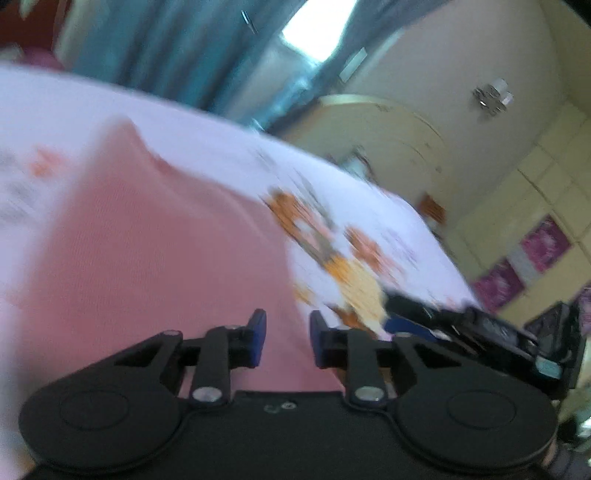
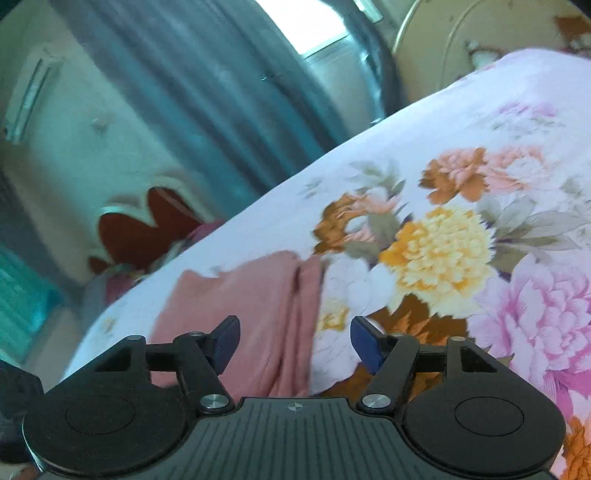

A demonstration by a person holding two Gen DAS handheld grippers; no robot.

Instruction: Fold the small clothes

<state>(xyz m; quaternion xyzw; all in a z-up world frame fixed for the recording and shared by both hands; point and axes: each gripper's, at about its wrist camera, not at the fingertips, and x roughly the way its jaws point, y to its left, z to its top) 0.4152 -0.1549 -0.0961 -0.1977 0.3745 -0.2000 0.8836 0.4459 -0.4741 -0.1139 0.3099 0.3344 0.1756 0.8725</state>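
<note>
A small pink garment (image 1: 155, 243) lies flat on a white floral bedsheet (image 1: 229, 155). My left gripper (image 1: 287, 332) hovers over its near edge, jaws open with a gap and nothing between them. In the right wrist view the same pink garment (image 2: 251, 302) lies on the floral bedsheet (image 2: 443, 155) with a fold ridge along its right side. My right gripper (image 2: 295, 338) is wide open and empty just above the garment's right edge. The right gripper's black body (image 1: 498, 332) shows at the right of the left wrist view. The left view is motion-blurred.
Blue-grey curtains (image 2: 207, 92) and a bright window (image 1: 317, 29) stand behind the bed. A cream headboard (image 1: 384, 125) and wardrobe doors with purple panels (image 1: 543, 243) are at the right. A red-and-white piece of furniture (image 2: 147, 225) sits beyond the bed's far left edge.
</note>
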